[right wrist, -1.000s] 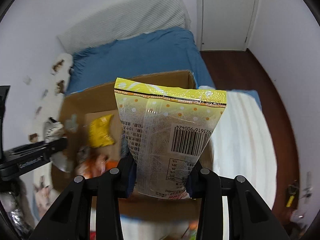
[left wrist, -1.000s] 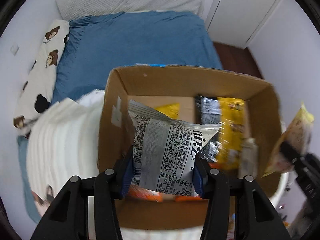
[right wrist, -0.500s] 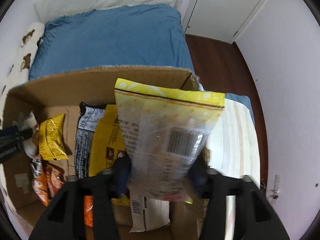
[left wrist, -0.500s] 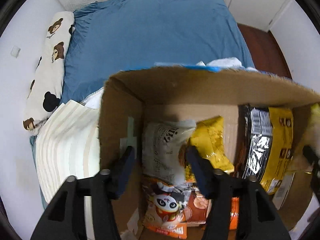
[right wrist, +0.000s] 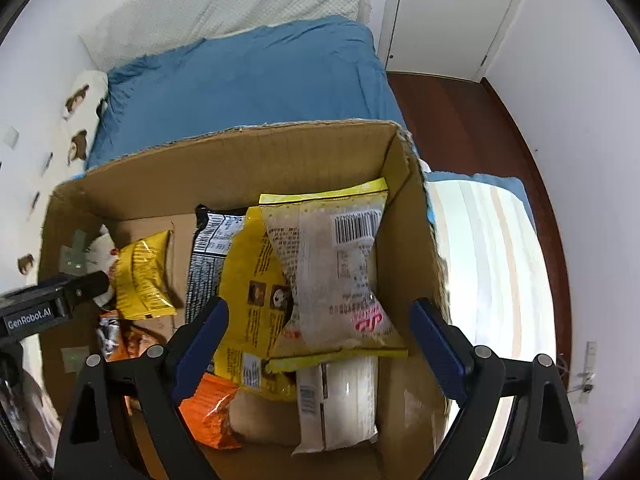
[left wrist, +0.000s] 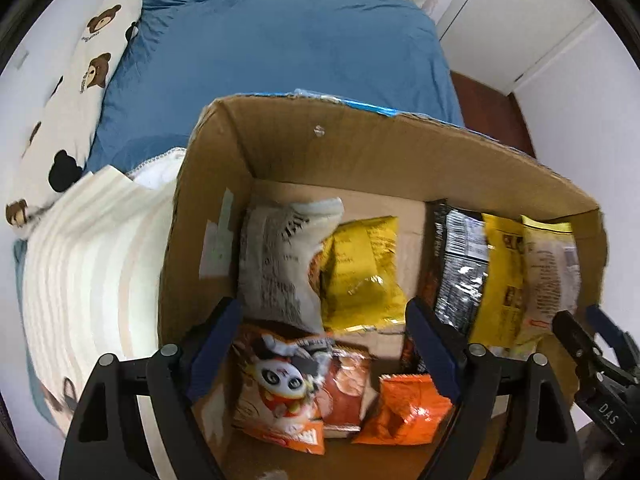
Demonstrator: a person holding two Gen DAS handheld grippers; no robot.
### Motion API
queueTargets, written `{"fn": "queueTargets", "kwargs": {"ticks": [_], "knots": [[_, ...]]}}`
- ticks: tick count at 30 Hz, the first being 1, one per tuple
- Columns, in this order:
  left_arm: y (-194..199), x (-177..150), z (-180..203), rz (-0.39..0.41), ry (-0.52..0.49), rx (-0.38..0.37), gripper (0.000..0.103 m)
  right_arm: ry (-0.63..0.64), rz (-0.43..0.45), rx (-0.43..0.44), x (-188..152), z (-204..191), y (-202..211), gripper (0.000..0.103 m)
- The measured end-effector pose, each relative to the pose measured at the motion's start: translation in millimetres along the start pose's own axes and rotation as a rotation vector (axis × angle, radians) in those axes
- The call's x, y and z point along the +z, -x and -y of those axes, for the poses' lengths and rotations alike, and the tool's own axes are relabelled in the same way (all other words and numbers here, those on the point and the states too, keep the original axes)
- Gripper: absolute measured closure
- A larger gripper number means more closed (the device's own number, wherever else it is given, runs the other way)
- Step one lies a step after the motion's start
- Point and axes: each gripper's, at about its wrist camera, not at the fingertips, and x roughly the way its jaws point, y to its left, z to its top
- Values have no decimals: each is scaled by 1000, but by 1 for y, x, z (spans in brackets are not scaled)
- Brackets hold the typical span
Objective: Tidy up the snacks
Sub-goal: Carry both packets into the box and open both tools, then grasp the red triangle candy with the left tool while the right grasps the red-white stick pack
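Left wrist view: the left tool [left wrist: 323, 342] hangs spread apart over the cardboard box [left wrist: 360, 148], gripping nothing; a grey packet [left wrist: 276, 256] lies inside below it.

Right wrist view: the right tool [right wrist: 320, 340] gapes wide above a clear yellow-edged packet [right wrist: 340, 272] lying in the box's right end.

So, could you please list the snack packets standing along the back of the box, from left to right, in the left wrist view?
Grey-white packet → yellow packet → black packet → yellow-and-black packet → clear yellow-trimmed packet.

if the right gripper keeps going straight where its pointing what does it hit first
Probably the clear yellow-edged packet lying in the cardboard box: it sits between the open fingers of the right gripper, on top of the other snacks. Depth is uncertain.
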Motion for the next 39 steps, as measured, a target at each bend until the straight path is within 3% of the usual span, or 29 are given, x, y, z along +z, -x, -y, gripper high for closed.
{"fn": "queueTargets", "kwargs": {"ticks": [5,16,32,39], "knots": [[15,-27,2,44,13,-23,18,14,17,31,-23,-5,10,9],[67,-88,22,215,-85,36,18,47,75,48,-77,-22,38,9],[161,-182,24,451,-140,26,18,50,278,83,-156,-23,147,9],[186,-218,28,502,-161,16,18,55,343,104,-184,-20,188,9]]}}
